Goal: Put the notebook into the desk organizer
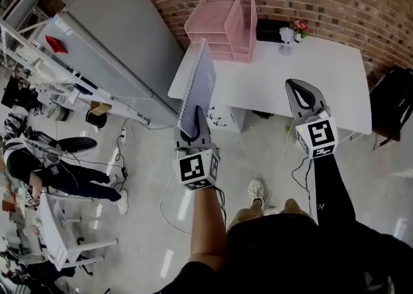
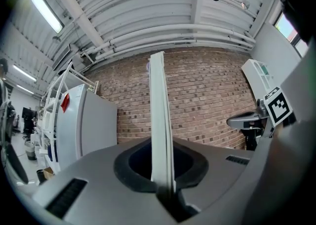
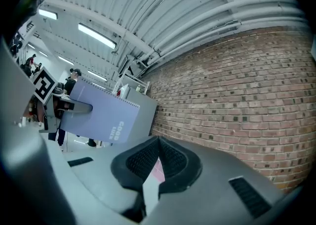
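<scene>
Notebook (image 1: pixel 199 86): standing on edge in air, short of tabletop (image 1: pixel 310 80); left claw (image 1: pixel 195 122) clamping its lower edge. Likely light, thin, flexing; cover probably slick, so gripping near spiral spine advised. Organizer (image 1: pixel 222 28) sitting at tabletop rear. Right claw (image 1: pixel 295 85) closed, carrying nothing.

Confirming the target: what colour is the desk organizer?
The desk organizer is pink, clearest in the head view.

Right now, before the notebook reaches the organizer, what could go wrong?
The left gripper pinches the tall notebook only at its bottom edge, so it may tilt or slip. The pink organizer has a narrow-looking upright slot; the notebook could catch on its rim. The small flower vase near it might get knocked.
</scene>
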`<action>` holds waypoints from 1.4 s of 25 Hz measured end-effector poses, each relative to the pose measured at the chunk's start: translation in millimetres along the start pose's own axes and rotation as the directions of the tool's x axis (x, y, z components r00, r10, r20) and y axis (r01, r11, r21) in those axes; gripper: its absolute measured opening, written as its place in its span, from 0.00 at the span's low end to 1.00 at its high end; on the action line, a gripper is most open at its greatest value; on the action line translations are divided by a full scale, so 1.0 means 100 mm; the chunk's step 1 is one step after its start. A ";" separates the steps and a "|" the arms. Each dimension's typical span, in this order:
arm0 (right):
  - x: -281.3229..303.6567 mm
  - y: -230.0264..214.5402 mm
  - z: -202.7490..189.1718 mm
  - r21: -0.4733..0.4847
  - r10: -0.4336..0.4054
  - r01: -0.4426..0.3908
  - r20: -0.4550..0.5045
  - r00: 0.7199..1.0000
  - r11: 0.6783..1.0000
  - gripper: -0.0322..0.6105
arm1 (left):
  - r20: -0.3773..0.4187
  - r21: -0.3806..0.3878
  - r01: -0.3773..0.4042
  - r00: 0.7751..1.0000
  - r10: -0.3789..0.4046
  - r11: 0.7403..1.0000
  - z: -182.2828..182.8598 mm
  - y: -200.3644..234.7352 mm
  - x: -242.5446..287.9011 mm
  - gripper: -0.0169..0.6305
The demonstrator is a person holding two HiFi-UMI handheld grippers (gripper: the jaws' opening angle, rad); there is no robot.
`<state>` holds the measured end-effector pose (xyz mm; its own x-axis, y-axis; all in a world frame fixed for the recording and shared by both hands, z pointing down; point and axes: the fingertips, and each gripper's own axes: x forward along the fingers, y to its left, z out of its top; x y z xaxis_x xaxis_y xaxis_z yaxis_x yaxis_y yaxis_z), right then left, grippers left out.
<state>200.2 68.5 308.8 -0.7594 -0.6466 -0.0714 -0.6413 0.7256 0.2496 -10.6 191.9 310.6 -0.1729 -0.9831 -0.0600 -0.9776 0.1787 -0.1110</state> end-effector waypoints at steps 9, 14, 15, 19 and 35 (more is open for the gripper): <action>0.68 -0.05 -0.08 -0.003 -0.031 0.031 -0.008 0.999 1.000 0.08 | 0.013 -0.001 0.039 0.999 -0.039 0.999 -0.04 0.39 0.68 0.09; 0.93 -0.05 -0.15 -0.001 -0.047 0.047 -0.014 0.999 0.999 0.08 | 0.015 -0.003 0.050 0.999 -0.050 0.999 -0.07 0.55 0.93 0.09; 0.96 -0.05 -0.16 -0.001 -0.049 0.049 -0.016 0.999 0.999 0.08 | 0.014 -0.004 0.053 0.998 -0.053 0.999 -0.08 0.57 0.96 0.09; 1.09 -0.02 -0.20 -0.009 -0.050 0.050 -0.025 0.998 0.999 0.08 | 0.008 -0.006 0.061 0.998 -0.061 0.998 -0.13 0.66 1.08 0.09; 1.91 -0.42 -0.39 -0.054 -0.030 0.029 -0.022 0.999 0.998 0.08 | -0.031 -0.029 0.053 0.998 -0.054 0.998 -0.40 0.78 1.91 0.09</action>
<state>86.0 -94.5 322.7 -0.7370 -0.6735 -0.0573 -0.6563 0.6927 0.2992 -124.3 16.6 330.6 -0.1239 -0.9920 -0.0230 -0.9884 0.1254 -0.0855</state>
